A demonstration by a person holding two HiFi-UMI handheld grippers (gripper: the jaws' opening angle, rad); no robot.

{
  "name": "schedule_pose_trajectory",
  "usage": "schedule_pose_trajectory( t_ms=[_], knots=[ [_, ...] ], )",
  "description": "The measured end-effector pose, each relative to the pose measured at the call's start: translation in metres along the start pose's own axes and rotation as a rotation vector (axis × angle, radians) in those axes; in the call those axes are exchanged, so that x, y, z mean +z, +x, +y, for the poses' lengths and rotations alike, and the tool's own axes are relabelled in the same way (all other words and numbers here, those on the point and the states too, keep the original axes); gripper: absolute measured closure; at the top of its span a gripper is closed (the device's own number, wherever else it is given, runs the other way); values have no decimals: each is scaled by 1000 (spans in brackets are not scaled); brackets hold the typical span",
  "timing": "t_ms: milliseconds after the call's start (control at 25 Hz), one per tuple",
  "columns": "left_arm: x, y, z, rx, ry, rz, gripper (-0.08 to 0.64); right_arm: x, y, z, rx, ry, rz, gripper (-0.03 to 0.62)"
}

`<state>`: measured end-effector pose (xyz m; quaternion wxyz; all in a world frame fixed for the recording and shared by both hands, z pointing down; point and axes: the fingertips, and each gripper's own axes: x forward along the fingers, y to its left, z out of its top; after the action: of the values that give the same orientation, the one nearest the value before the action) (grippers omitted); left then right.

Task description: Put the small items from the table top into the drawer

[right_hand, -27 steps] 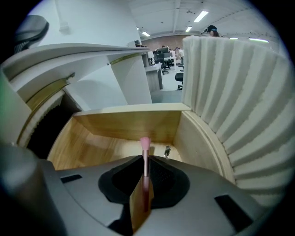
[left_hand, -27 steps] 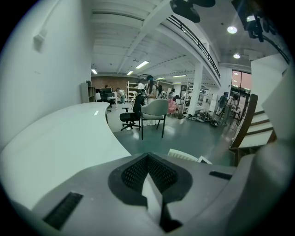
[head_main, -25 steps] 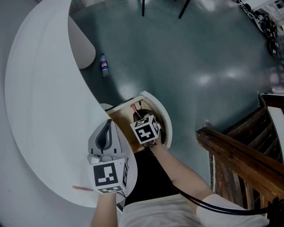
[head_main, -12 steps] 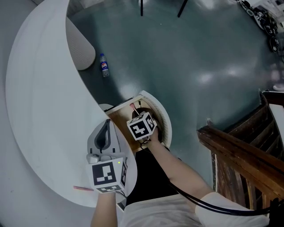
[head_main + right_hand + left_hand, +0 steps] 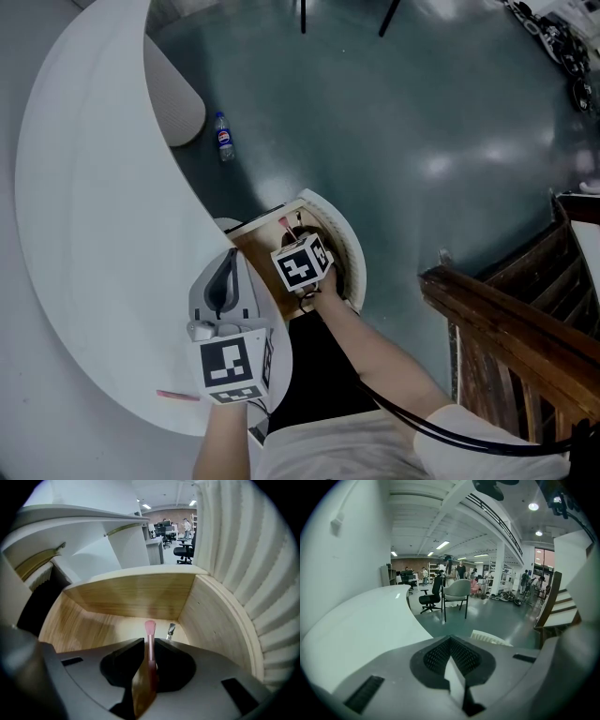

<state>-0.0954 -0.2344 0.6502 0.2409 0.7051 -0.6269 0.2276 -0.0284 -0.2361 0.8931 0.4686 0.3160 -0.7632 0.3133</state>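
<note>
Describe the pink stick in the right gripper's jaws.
A slim, smooth pink stick with a rounded, slightly wider tip, plastic-looking. The right gripper pinches its shaft between both jaws, hiding its rear end. It runs along the jaws, tip pointing into the open wooden drawer; whether it touches the drawer floor is unclear.

**Three Cameras, One Drawer**

The head view looks steeply down on the curved tabletop (image 5: 84, 234) and the open drawer (image 5: 258, 261). The right gripper view peers closely into that same drawer. The left gripper view faces outward over the tabletop's curved edge.
</note>
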Motion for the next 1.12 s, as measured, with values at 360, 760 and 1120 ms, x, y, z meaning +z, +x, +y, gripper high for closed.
schedule_pose_trajectory(
  t_ms=[360,760,1120],
  knots=[
    [1,0,-2,11,36,-15,537,0,-8,1,-3,-1,-9,531],
    [0,-11,4,27,-53,-21,537,16,-58,11,50,12,-90,531],
    [15,-52,11,102,-100,-71,537,46,-138,34,108,-11,-201,531]
  ],
)
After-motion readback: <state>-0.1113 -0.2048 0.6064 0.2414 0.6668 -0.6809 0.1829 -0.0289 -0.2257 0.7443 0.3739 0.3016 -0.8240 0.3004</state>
